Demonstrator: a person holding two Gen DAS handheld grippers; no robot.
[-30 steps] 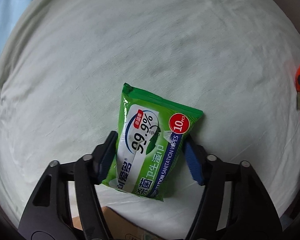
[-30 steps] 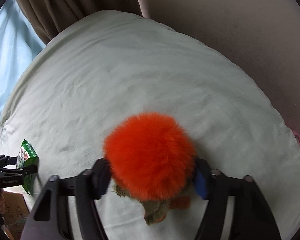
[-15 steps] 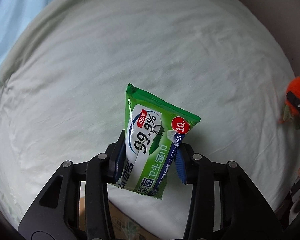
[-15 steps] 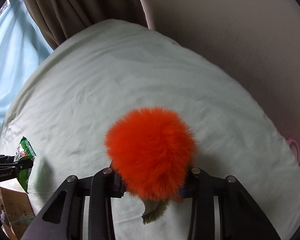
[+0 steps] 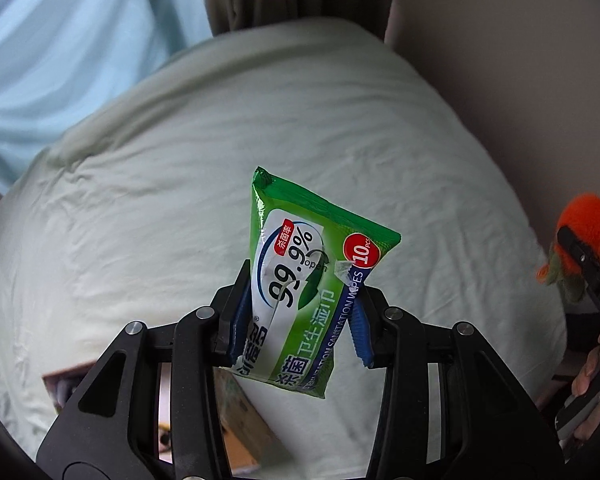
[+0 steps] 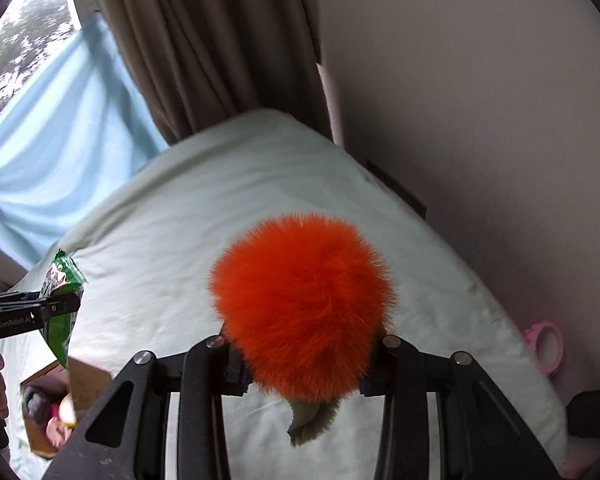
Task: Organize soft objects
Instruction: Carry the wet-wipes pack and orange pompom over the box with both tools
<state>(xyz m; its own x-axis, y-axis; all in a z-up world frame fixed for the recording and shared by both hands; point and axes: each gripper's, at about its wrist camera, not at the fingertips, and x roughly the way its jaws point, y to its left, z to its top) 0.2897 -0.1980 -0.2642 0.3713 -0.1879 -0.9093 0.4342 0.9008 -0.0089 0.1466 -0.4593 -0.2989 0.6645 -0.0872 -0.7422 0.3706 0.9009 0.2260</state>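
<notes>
Left gripper (image 5: 298,312) clamping wipes pack (image 5: 306,280), long axis pointing forward above bed (image 5: 140,200); right gripper (image 6: 302,364) squeezing orange plush (image 6: 300,304).

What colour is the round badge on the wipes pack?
Red badge with white "10 Pcs"; left wrist view shows it best.

Wipes pack (image 5: 300,280) in my left gripper (image 5: 298,320) reads "99.9%", "open", "SANITATION WIPES", "10 Pcs" on a red disc, plus Chinese characters. My left gripper's side, in the right wrist view, reads "GenRobot.AI". My right gripper (image 5: 592,276) shows "DAS".
</notes>
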